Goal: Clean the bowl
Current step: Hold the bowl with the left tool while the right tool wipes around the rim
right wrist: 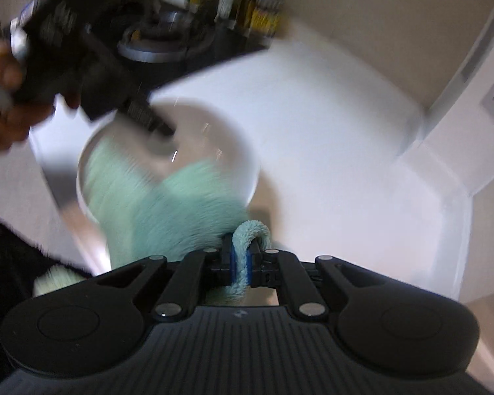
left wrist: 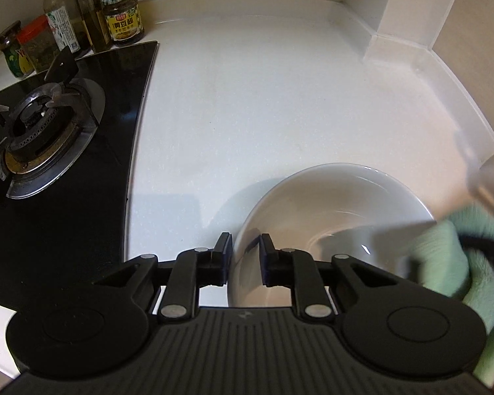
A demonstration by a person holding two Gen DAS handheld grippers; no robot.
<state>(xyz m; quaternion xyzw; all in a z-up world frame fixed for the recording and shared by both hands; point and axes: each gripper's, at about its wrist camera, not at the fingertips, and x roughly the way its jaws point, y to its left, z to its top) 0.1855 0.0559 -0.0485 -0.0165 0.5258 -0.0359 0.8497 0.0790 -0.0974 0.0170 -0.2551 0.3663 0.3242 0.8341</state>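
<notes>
A white bowl (left wrist: 339, 204) stands on the white counter. My left gripper (left wrist: 244, 247) is shut on its near rim, one finger inside and one outside. In the right wrist view the bowl (right wrist: 243, 164) is blurred, with the left gripper (right wrist: 154, 125) on its far rim. My right gripper (right wrist: 242, 250) is shut on a green fluffy cloth (right wrist: 168, 204), which hangs into the bowl and covers much of its inside. The cloth (left wrist: 444, 256) also shows at the bowl's right edge in the left wrist view, blurred.
A black gas hob (left wrist: 42, 138) with a burner lies to the left. Several jars and bottles (left wrist: 122, 16) stand behind it by the wall. A wall corner (left wrist: 398, 33) juts out at the back right. White counter (left wrist: 247, 115) spreads beyond the bowl.
</notes>
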